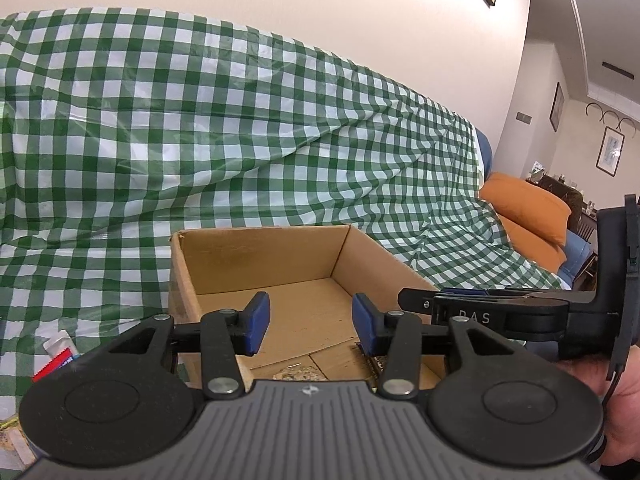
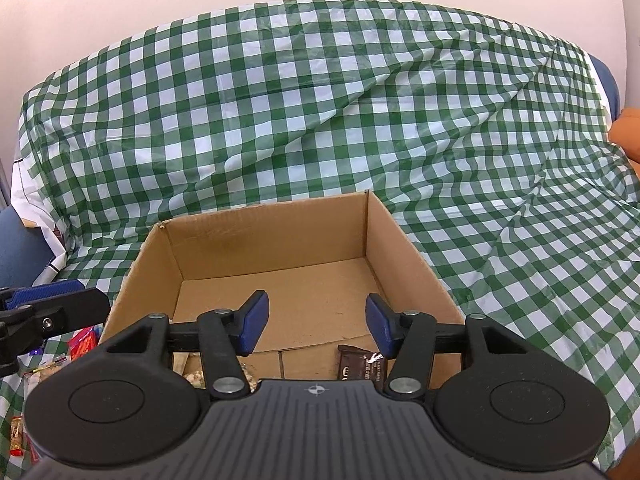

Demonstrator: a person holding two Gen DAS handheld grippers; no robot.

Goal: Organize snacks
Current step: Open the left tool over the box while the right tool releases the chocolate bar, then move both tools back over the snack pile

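An open cardboard box stands on a green checked cloth. Inside it near the front lie a dark brown snack packet and a clear bag of pale nuts. My left gripper is open and empty above the box's front part. My right gripper is open and empty above the same box. The right gripper shows from the side in the left wrist view; the left gripper shows at the left edge of the right wrist view.
Loose snacks lie on the cloth left of the box: a red and white packet, a red packet, a nut bag and a small wrapped bar. Orange cushions lie at the right.
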